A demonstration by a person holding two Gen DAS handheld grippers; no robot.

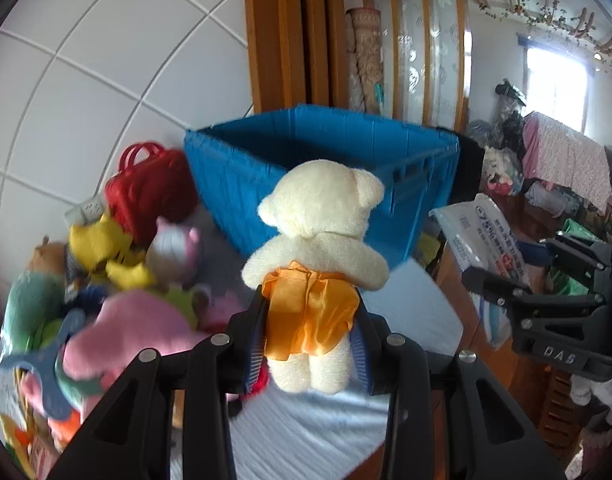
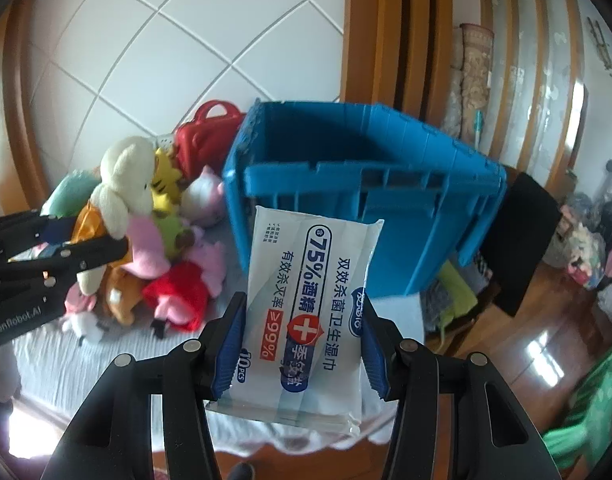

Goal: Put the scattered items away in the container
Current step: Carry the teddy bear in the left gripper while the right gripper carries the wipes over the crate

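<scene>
Cream teddy bear (image 1: 317,236) is clamped in the left claw (image 1: 311,344) before the blue crate (image 1: 242,184); a wipes pack (image 2: 306,312) is clamped in the right claw (image 2: 302,344) before the same crate.

Cream teddy bear (image 1: 319,216) wears an orange satin skirt (image 1: 311,312). Crate (image 1: 337,148) is blue, handbag (image 1: 146,188) red, wipes pack (image 2: 306,312) white with blue and red print.

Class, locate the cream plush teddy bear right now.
The cream plush teddy bear is clamped in the left gripper, before the blue plastic crate, right of the plush toy pile.
</scene>
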